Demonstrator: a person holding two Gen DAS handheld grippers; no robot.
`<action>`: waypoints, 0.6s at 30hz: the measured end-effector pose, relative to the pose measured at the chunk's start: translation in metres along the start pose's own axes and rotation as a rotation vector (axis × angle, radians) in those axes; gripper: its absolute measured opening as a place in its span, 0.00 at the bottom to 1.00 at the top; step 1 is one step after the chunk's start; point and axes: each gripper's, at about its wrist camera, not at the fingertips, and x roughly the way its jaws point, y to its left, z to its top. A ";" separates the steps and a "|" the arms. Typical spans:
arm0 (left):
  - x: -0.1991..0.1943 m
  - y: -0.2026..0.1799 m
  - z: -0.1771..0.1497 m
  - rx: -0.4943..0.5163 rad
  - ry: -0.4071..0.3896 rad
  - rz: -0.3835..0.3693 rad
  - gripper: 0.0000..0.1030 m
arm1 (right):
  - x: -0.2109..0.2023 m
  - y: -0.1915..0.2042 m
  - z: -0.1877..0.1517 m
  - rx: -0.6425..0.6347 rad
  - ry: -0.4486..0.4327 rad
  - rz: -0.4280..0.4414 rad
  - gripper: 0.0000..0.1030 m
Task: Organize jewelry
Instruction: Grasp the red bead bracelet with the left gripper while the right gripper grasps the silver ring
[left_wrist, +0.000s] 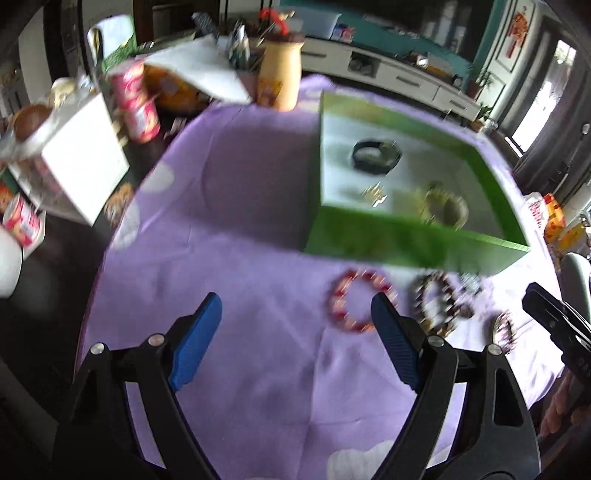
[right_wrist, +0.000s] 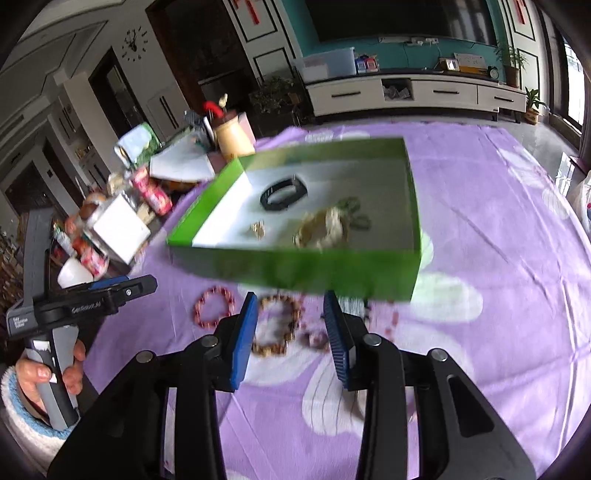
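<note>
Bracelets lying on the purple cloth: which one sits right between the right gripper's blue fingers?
The brown beaded bracelet, framed by the open right gripper. The red beaded bracelet lies off to its left, outside the fingers.

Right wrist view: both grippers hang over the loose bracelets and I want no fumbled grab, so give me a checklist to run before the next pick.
1. Right gripper open and holding nothing: ok.
2. Left gripper open and holding nothing: ok.
3. Brown bead bracelet lying between the right fingers' line of approach: ok, though it looks to touch a small dark-red piece.
4. Red bead bracelet free on the purple cloth, beside the left gripper's right finger: ok.
5. Green box open with bare floor left for more pieces: ok.
6. Picture sharp enough to judge exact bead contact: not ok, blurred.
</note>
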 end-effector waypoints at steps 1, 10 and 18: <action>0.003 0.003 -0.006 0.000 0.008 -0.001 0.82 | 0.004 0.000 -0.007 -0.007 0.015 -0.015 0.36; 0.019 -0.010 -0.019 0.053 0.009 -0.007 0.82 | 0.036 0.001 -0.034 -0.049 0.085 -0.100 0.36; 0.035 -0.024 -0.009 0.099 -0.002 0.005 0.82 | 0.056 0.003 -0.030 -0.090 0.085 -0.144 0.36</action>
